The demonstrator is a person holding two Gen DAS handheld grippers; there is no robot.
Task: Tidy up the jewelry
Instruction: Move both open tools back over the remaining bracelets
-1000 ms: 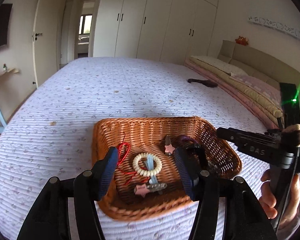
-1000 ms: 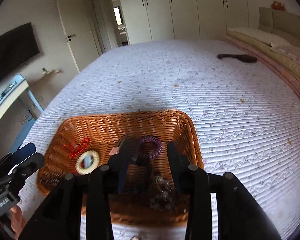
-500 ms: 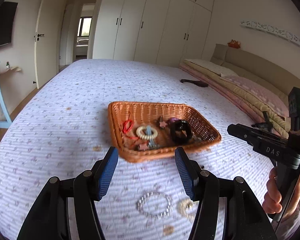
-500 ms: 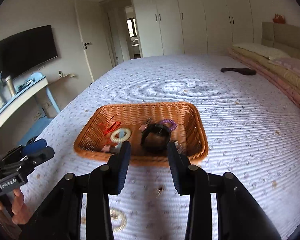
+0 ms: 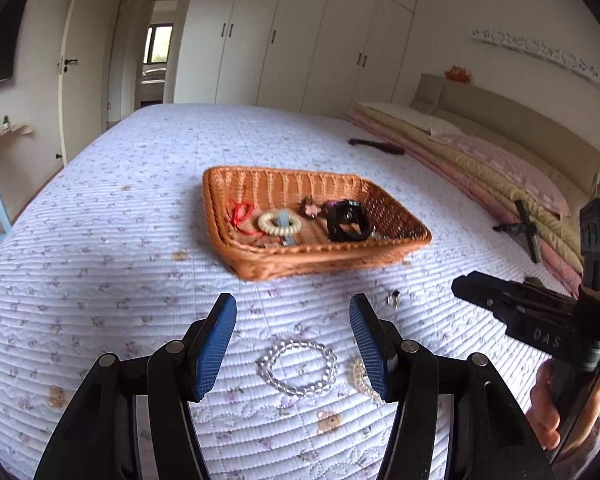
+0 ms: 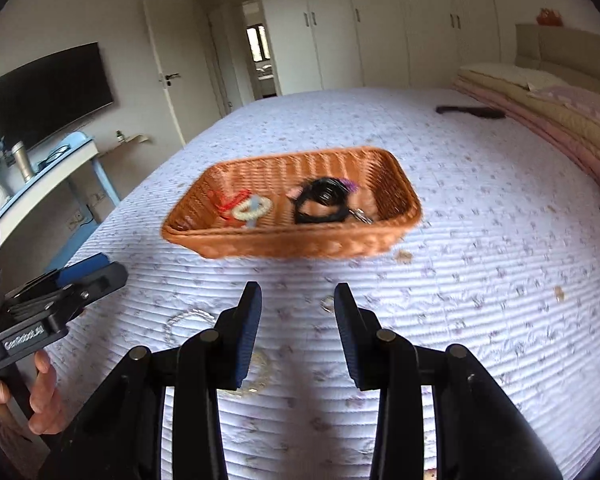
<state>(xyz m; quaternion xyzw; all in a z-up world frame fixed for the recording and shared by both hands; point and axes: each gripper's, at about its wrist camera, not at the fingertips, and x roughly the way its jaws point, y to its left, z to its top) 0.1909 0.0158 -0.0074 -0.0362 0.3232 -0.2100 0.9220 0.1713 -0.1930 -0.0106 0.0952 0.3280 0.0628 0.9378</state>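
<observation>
An orange wicker basket [image 5: 396, 246] [image 6: 284, 246] sits on the bed and holds a red cord [image 5: 242, 214], a cream bead bracelet [image 5: 279, 223] [image 6: 252, 209], a black band [image 5: 348, 226] [image 6: 320, 202] and small clips. On the quilt in front lie a clear crystal bracelet [image 5: 298, 367] [image 6: 186, 322], a pearl piece [image 5: 358, 374] and a small ring [image 5: 393, 298] [image 6: 326, 303]. My left gripper [image 5: 292, 346] is open above the crystal bracelet. My right gripper [image 6: 298, 332] is open and empty, short of the basket.
The lilac quilted bed [image 5: 100, 240] spreads all around. Folded blankets and pillows [image 5: 480, 160] lie along the right side, with a dark object [image 5: 376, 146] near them. A blue desk [image 6: 52, 172] stands off the bed's left side.
Both grippers have pulled back from over the basket towards the bed's near edge. The loose jewelry on the quilt has come into view under them. Both stay open.
</observation>
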